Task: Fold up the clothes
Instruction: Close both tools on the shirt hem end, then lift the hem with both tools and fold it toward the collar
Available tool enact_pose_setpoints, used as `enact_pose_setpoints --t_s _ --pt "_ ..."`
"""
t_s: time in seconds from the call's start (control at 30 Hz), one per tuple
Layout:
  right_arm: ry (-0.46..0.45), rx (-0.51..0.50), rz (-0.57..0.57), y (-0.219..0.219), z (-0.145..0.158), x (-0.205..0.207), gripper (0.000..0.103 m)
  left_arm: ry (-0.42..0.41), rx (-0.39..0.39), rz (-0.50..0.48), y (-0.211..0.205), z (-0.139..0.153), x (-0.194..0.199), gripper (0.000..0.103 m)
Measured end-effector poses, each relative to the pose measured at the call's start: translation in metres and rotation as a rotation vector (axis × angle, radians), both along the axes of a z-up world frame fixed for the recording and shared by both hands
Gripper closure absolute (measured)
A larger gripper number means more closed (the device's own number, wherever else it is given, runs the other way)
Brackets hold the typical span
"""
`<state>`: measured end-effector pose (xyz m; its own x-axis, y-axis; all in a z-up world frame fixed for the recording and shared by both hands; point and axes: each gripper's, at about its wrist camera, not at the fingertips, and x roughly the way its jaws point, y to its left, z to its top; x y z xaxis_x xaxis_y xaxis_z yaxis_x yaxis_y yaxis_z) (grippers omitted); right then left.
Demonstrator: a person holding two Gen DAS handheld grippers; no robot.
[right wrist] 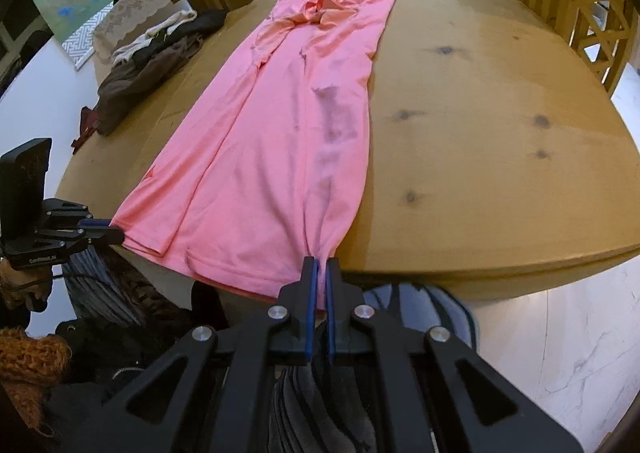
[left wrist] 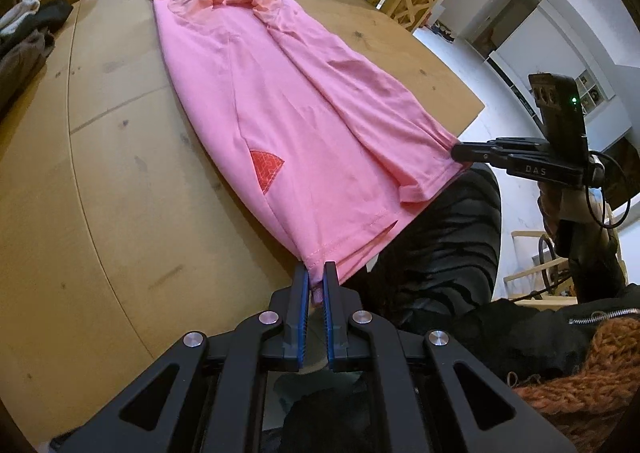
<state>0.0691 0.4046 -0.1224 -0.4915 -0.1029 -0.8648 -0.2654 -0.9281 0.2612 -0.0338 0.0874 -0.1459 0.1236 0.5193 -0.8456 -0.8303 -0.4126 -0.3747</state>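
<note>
While the left hand-held gripper (left wrist: pixel 316 277) pinches one hem corner and the right hand-held gripper (right wrist: pixel 321 273) is clamped on the other, the pink shirt (left wrist: pixel 272 93) lies stretched lengthwise on the wooden table (left wrist: pixel 100 173), its hem at the near edge beside a clothes pile (right wrist: pixel 156 53).

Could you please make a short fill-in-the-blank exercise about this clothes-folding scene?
1. The garment spread on the wooden table is ____ in colour.
2. The left claw is shut on the garment's bottom ____.
3. The right claw is ____ on the same garment.
4. A pile of other clothes lies near the table's ____ edge in the right wrist view.

Missing words: pink; hem; shut; left
</note>
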Motion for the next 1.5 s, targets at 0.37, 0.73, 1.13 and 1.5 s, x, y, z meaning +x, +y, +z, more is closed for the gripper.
enact_pose_setpoints --t_s 0.37,0.73,1.13,1.5 --pt "-0.053 0.014 -0.015 -0.002 -0.007 0.001 0.079 -0.048 -0.022 0.01 0.002 -0.011 0.009 0.096" --pt "-0.091 0.068 0.025 -0.012 -0.011 -0.014 0.071 -0.085 -0.044 0.034 0.01 -0.011 0.003 0.091" --pt "-0.123 -0.008 0.057 -0.006 -0.024 -0.019 0.1 -0.067 -0.036 0.001 0.014 -0.012 0.001 0.093" --pt "-0.02 -0.186 0.026 0.012 -0.011 -0.009 0.1 -0.125 0.095 0.009 0.003 0.005 -0.013 0.097"
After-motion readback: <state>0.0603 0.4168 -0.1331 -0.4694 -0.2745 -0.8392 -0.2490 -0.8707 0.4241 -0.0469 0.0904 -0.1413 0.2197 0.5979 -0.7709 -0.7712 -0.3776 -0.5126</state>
